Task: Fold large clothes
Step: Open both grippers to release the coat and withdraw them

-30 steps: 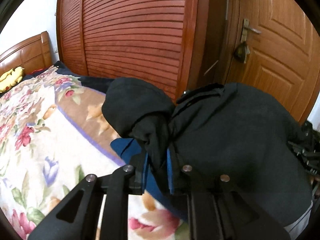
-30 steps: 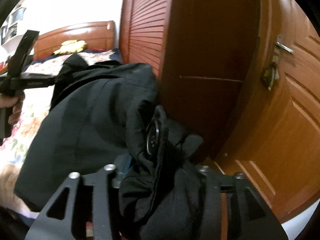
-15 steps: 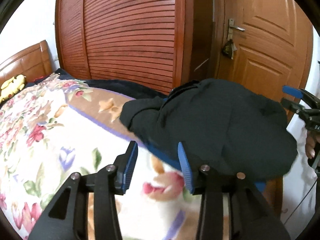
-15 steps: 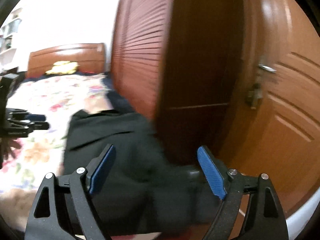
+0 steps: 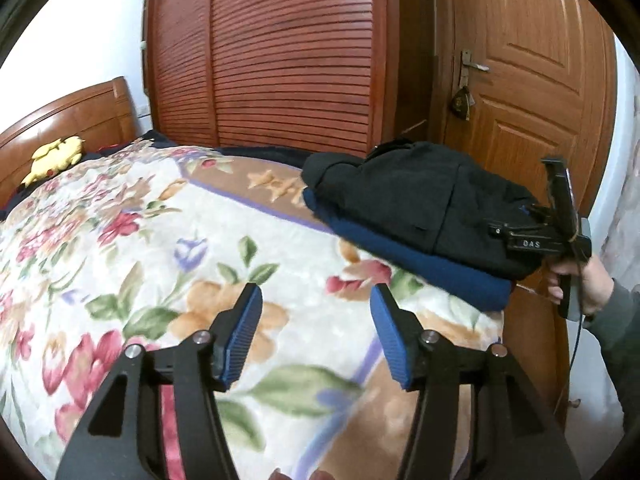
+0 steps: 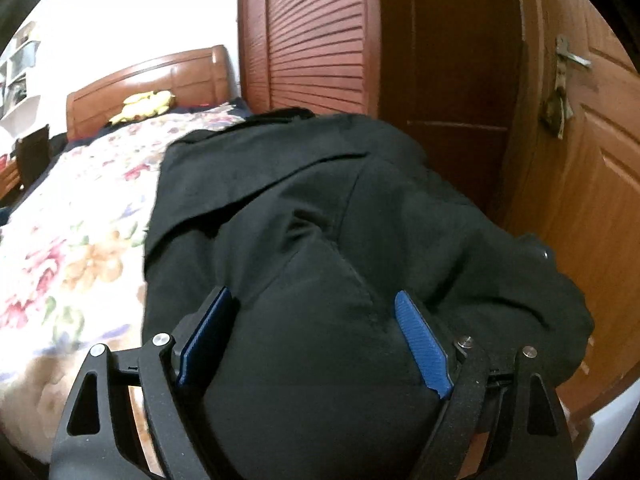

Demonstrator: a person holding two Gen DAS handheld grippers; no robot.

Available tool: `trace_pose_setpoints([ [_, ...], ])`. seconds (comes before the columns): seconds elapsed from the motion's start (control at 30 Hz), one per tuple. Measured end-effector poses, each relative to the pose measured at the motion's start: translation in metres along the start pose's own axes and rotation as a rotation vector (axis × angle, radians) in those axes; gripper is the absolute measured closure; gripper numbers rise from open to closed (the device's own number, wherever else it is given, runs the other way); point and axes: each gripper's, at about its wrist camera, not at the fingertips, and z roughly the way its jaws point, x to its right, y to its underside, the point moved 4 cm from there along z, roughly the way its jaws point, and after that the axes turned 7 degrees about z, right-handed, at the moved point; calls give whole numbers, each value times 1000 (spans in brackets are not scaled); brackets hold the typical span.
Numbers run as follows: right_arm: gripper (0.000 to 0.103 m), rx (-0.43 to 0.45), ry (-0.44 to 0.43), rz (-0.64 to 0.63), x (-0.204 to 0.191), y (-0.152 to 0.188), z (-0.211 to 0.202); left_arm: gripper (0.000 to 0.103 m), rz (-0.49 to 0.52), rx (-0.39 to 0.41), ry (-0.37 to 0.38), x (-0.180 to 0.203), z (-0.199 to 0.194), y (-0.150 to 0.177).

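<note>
Folded black coat sits on a folded navy garment at the corner of the bed's floral blanket, near the door. Left gripper over bare blanket, jaws opening, nothing between. Right gripper wide open, coat bulging between its pads, not clamped.

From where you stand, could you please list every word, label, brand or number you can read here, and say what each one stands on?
"DAS" or "OAS", first letter unclear: small white letters on the black body of the right gripper, seen in the left wrist view.
No readable print shows on the black garment, the floral blanket, the wardrobe or the door.
The charm hanging below the door handle is too small to tell.
</note>
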Motion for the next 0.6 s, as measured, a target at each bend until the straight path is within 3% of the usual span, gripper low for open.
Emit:
trace_pose_setpoints([
  [0.27,18,52,89,-18,-24,-10,-38,47,-19,54,-73,-13,-69,37],
  [0.6,14,101,-7,-118,-129,-12,-77,46,-62,74,-200,-35,-128,80],
])
